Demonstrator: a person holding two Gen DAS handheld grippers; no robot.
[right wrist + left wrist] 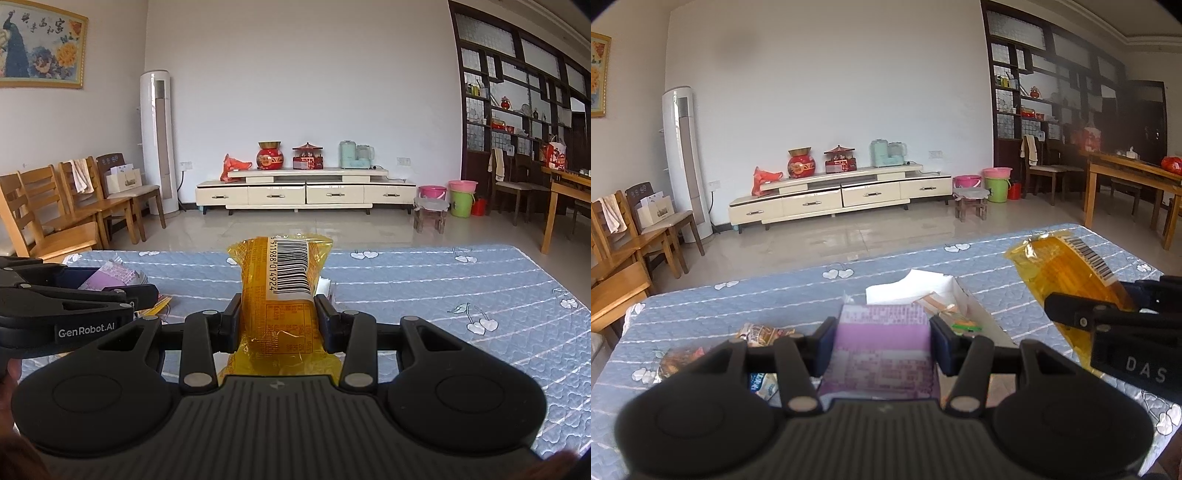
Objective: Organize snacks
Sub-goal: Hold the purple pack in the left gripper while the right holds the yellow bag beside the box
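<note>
While both hands are loaded, nothing new is stowed: your left hand-held gripper (882, 341) clamps a purple packet (882, 345); your right hand-held gripper (277, 318) clamps a yellow packet (284, 291); white box (975, 310) holds some snacks; loose snacks (761, 332) remain on the bench (443, 295).

Across from me a cream TV cabinet (306, 190) lines the wall, a white tower air conditioner (159, 142) left, wooden chairs (79, 206) beside it.
</note>
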